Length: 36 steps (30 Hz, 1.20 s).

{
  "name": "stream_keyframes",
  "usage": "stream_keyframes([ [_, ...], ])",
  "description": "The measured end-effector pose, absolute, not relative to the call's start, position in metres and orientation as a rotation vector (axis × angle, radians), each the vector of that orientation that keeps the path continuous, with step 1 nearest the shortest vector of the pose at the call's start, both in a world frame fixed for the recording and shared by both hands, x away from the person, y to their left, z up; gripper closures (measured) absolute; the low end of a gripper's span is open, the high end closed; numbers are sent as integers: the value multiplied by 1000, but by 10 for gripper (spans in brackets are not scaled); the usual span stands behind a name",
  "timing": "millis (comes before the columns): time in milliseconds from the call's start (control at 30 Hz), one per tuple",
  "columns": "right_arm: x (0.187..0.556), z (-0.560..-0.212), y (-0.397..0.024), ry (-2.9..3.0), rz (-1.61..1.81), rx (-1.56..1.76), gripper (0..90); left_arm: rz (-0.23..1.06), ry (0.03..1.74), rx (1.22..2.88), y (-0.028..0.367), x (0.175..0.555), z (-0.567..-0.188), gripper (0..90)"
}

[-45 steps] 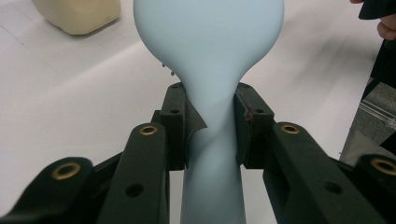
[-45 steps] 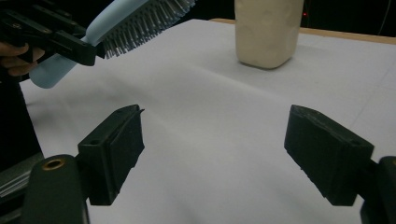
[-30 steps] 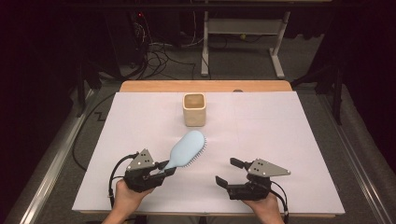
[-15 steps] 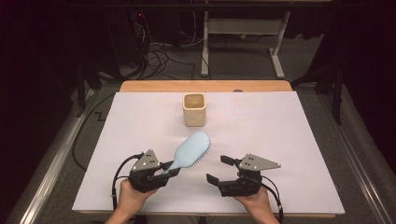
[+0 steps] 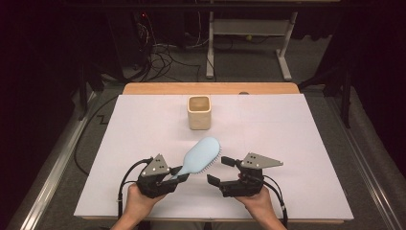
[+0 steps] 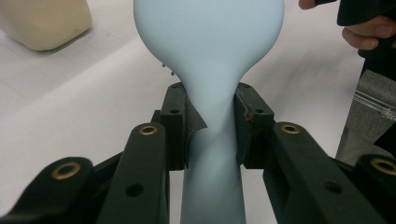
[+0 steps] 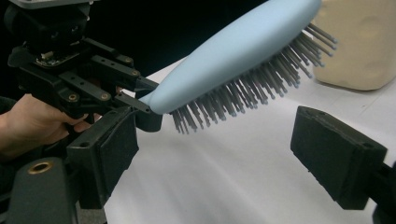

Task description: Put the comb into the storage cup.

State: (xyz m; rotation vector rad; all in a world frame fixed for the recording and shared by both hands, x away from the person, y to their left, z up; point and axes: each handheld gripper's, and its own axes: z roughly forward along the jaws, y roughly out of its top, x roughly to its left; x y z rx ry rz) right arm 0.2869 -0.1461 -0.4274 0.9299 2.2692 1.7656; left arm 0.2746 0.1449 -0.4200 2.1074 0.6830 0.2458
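Left tool (image 5: 173, 174): clenched on the neck of a pale blue hairbrush (image 5: 201, 155), held lifted above the surface (image 5: 306, 143) near its front edge, bristles facing right. Right tool (image 5: 221, 171): released, jaws spread just beside the bristles. Hairbrush judged light, rigid, smooth-backed; handle best gripped. Cream square cup (image 5: 199, 111): toward the far edge.

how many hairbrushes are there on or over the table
1. The blue hairbrush is held by its handle in the left gripper, near the front edge, bristles facing down. The cup stands farther back; its inside is not fully visible.
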Motion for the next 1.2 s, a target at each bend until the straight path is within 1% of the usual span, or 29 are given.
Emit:
stream_keyframes([
  [933, 302, -432, -128, 2311, 1775, 1060, 146, 278, 629, 2132, 127, 270, -422, 693],
  [1200, 303, -431, -121, 2316, 1752, 1079, 117, 302, 628, 2140, 125, 269, -422, 692],
])
